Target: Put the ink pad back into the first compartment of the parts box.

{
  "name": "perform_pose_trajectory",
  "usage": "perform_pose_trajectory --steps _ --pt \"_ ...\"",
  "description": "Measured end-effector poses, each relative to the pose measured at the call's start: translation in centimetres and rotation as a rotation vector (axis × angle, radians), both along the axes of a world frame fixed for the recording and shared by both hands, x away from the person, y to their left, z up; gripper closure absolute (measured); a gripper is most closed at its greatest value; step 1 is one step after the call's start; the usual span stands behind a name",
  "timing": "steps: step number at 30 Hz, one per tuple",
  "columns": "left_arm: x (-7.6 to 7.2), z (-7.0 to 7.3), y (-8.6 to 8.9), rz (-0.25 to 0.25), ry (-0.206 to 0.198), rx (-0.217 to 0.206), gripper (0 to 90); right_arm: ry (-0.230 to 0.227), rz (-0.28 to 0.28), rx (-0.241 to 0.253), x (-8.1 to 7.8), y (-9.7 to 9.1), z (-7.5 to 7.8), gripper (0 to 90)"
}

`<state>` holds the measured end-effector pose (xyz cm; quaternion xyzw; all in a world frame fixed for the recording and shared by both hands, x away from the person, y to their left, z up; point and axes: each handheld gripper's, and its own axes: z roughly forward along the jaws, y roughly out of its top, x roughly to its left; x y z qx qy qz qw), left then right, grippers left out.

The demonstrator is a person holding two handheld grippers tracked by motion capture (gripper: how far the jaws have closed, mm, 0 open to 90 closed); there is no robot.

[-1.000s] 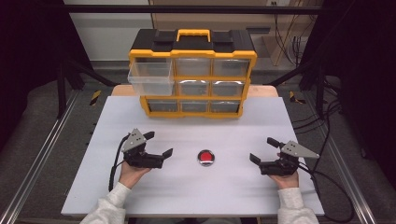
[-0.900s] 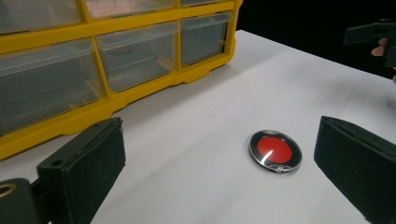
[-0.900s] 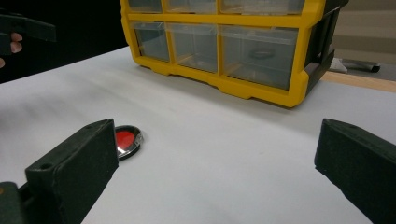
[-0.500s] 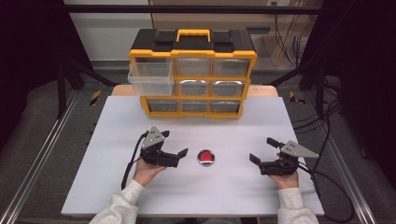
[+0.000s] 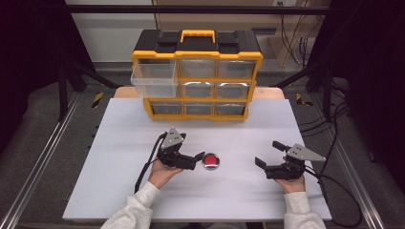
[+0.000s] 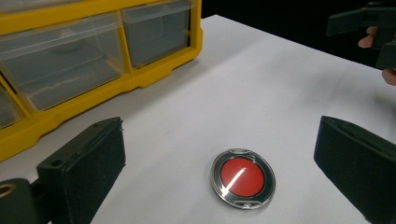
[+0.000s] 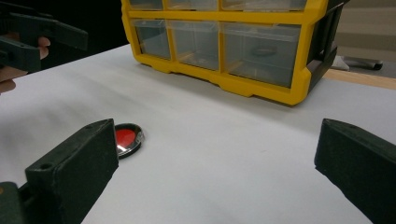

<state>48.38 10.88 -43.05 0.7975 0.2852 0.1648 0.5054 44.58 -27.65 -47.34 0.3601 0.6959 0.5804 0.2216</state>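
- On the white table [image 5: 119, 143], near its middle, a small round red disc [image 5: 210, 161] with a clear rim is seen lying flat; in the left gripper view the red disc [image 6: 243, 178] sits between the 2 black jaws, though ahead of them and untouched.
- The left gripper [image 5: 197, 161] is held just left of the disc in the high view, its jaws spread wide with nothing between the pads (a gap of bare table is still visible between its tips and the disc).
- The left hand [image 5: 162, 174] is wrapped around the gripper's body, and a black cable [image 5: 145, 167] is trailed back from it towards the sleeve.
- The right gripper [image 5: 270, 153] is held well to the right of the disc, its jaws likewise parted and empty, with the right hand [image 5: 291, 183] behind it.
- In the right gripper view the disc [image 7: 126, 138] is seen far off to the left, partly hidden by the left-hand jaw.
- At the far edge of the table a yellow and black drawer cabinet [image 5: 198, 76] is stood, with 3 rows of clear drawers.
- 1 drawer [image 5: 154, 80], at the top left, is pulled out and juts forward of the others.
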Motion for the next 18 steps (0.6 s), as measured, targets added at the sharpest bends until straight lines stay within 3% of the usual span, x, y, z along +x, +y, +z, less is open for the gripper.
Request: perform_pose_trajectory --steps 7,18 --pt "0.4 -0.5 -1.5 -0.014 0.026 0.022 1.5 0.001 0.002 0.0 0.0 0.0 0.0 0.2" --pt "1.1 -1.7 -3.6 -0.031 0.077 0.099 1.2 0.0 0.002 0.001 0.0 0.0 0.0 0.2"
